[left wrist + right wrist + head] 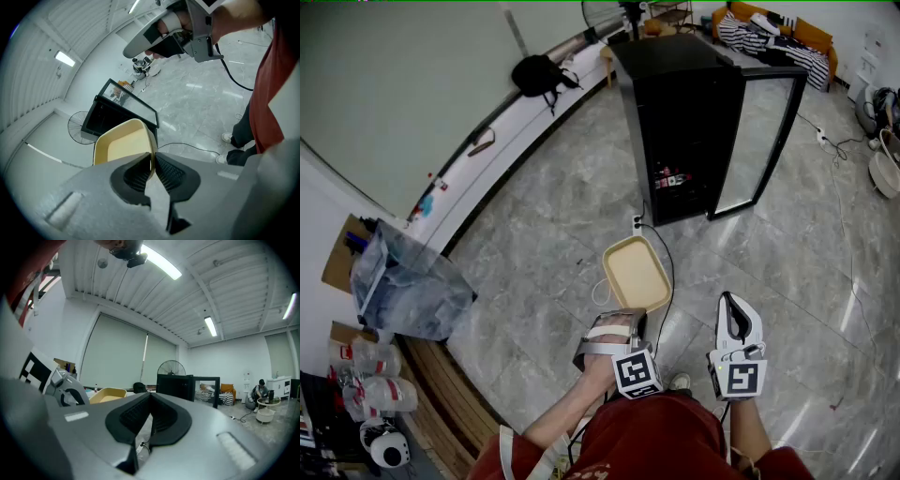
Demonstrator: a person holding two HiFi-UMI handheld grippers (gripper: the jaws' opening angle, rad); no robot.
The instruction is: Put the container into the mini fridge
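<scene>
- The left gripper point(622, 319) is clenched on the near rim of the container point(636, 272). In the left gripper view its pads point(140, 174) pinch the thin wall from both sides. A hold on the edge likely keeps the open tray level and reaching forward.
- The container is a shallow cream tray, empty as far as can be seen. It is carried in the air above the floor point(544, 253), in front of the person and well short of the fridge point(680, 122).
- The right gripper point(734, 302) hangs beside the left one with its jaws closed together and nothing between them. It appears to be kept free in case the door needs steadying.
- The fridge is a black cabinet standing on the floor ahead. Its glass door point(764, 131) is swung open to the right, so the way in looks clear.
- A cable point(670, 272) trails across the floor from the fridge towards the person, a possible trip hazard on the approach.
</scene>
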